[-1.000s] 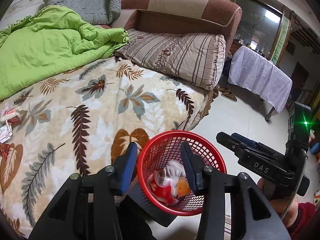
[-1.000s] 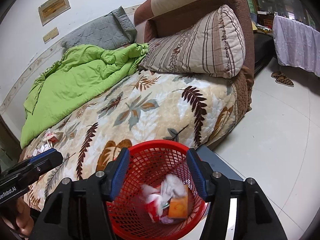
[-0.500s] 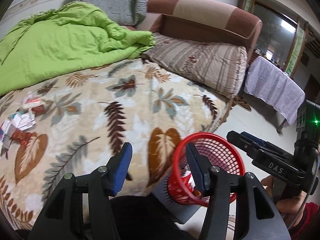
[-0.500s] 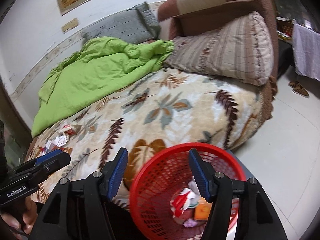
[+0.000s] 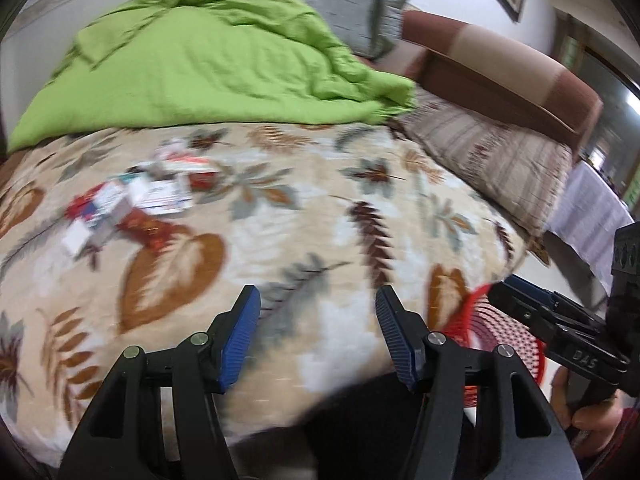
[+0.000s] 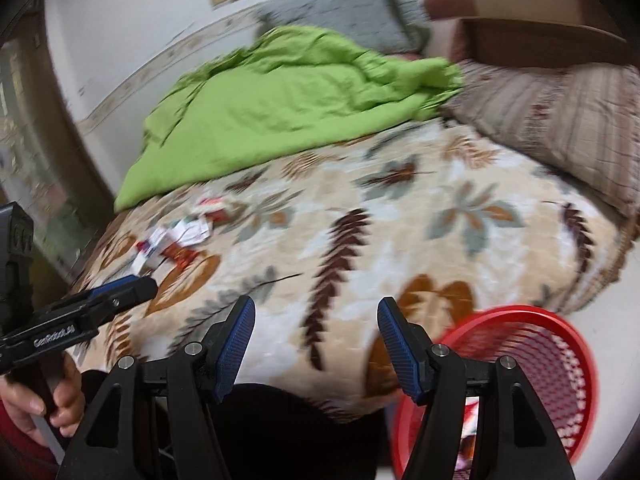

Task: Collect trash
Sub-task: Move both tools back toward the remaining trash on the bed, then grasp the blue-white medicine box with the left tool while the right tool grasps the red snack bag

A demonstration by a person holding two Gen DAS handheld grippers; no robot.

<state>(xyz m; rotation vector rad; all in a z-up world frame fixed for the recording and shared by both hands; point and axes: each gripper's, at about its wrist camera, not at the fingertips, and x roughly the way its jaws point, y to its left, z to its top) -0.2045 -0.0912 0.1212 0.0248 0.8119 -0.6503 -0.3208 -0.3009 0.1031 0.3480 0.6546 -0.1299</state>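
A pile of wrappers and paper trash (image 5: 136, 200) lies on the leaf-patterned blanket (image 5: 340, 200), left of centre and well ahead of both grippers; the right wrist view shows the same trash (image 6: 180, 240). My left gripper (image 5: 318, 300) hovers over the blanket's near edge, its jaws opening with nothing between them. My right gripper (image 6: 316, 308) is open and empty above the bed edge. The red mesh basket (image 6: 552, 344) stands on the floor at lower right, with some trash inside; in the left wrist view the basket (image 5: 508, 336) sits behind the right gripper. Both views are motion-blurred.
A crumpled green quilt (image 5: 200, 68) covers the bed's far side, with a grey pillow (image 5: 340, 4) behind it. A striped pillow (image 5: 492, 160) leans on the brown headboard (image 5: 500, 60) at right. A cloth-draped table (image 5: 592, 216) stands past the bed. A person's hands hold both handles.
Both grippers have swung left, away from the red basket, so it now sits at the lower right of each view. The trash pile has come toward the centre. The left jaws stand wider.
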